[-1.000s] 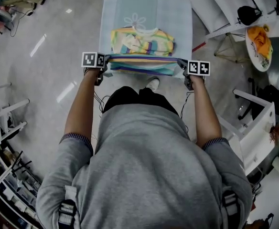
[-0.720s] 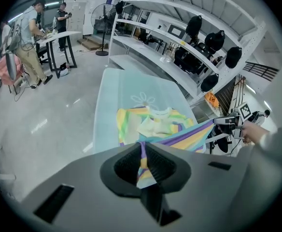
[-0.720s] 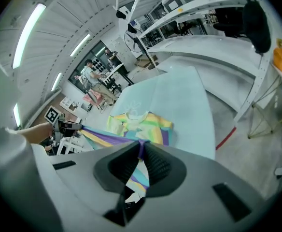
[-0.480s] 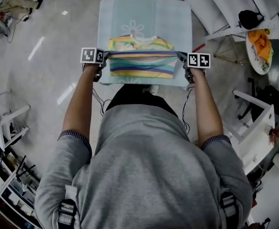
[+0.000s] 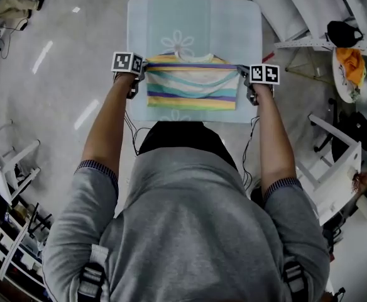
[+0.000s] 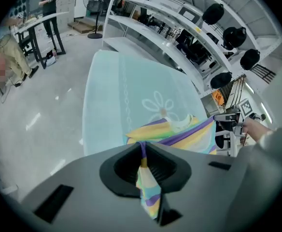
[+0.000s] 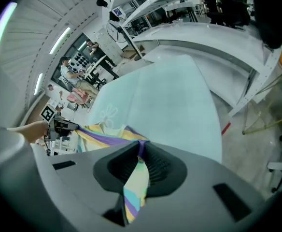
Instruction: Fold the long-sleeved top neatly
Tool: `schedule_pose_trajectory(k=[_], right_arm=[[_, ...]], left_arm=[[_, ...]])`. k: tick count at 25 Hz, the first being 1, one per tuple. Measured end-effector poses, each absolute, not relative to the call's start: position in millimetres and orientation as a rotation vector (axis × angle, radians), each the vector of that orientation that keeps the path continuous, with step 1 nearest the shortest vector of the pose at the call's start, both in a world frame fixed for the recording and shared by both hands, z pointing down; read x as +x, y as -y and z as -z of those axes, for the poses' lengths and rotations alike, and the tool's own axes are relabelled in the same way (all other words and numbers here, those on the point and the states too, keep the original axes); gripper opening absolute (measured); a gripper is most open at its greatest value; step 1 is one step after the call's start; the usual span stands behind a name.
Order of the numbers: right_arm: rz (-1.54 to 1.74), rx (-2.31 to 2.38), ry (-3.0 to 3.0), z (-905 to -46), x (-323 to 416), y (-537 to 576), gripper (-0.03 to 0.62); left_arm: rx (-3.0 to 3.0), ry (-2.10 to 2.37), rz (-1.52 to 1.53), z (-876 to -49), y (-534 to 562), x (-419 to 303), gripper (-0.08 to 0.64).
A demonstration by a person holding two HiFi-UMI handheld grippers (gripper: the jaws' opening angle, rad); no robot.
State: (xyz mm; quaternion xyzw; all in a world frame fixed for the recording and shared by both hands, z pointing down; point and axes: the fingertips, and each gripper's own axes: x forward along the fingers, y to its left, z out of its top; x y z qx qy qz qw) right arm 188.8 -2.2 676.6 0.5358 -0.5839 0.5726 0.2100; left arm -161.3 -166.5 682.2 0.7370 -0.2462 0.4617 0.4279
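"Head view first: where is the top (image 5: pixel 191 87) held?"

"It is spread over the pale bench (image 5: pixel 196 17) and stretched between the two grippers. The held edge runs close by the collar. The left gripper (image 5: pixel 141 75) is clamped on one end of that edge and the right gripper (image 5: pixel 241 74) on the other. In both gripper views the fingers are seen pressed together on striped cloth."

"How is this fold to be done well?"

"Both ends should be kept level and taut, so that the edge is laid parallel to the shoulders. The edge is best lowered onto the layer beneath before anything is released. Slack in the middle is to be avoided, since a crease would likely be set there."
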Motion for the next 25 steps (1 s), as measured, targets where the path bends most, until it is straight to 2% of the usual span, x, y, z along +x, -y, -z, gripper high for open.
schedule_pose_trajectory(k=[4, 6, 7, 8, 10, 13, 15, 25], right_arm=[[-1.624, 1.480, 1.575, -701.1, 194.1, 13.7, 0.056], [-1.622, 1.500, 1.546, -708.3, 200.5, 19.7, 0.098], [-1.613, 1.522, 1.527, -710.8, 206.5, 22.5, 0.151], [-1.602, 1.547, 1.507, -712.6, 213.3, 24.7, 0.221], [-1.585, 1.577, 1.479, -714.1, 223.3, 27.7, 0.264], [-1.538, 1.561, 1.527, -706.9, 224.8, 35.6, 0.268], [-1.466, 1.517, 1.601, -697.2, 223.3, 40.9, 0.268], [-0.972, 1.022, 1.853, -664.1, 180.3, 37.1, 0.268]], left_arm=[[1.787, 0.576, -1.146, -711.6, 178.4, -153.9, 0.053], [1.774, 0.603, -1.091, -717.5, 191.8, -151.2, 0.082], [1.773, 0.634, -1.046, -718.2, 201.7, -150.0, 0.108], [1.770, 0.665, -0.992, -718.0, 211.9, -149.5, 0.171], [1.746, 0.698, -0.874, -715.9, 229.1, -151.9, 0.279], [1.789, 0.679, -0.777, -701.5, 247.3, -155.2, 0.291], [1.918, 0.631, -0.818, -687.5, 249.9, -149.7, 0.291], [2.560, 0.000, -1.379, -663.2, 179.1, -129.9, 0.290]])
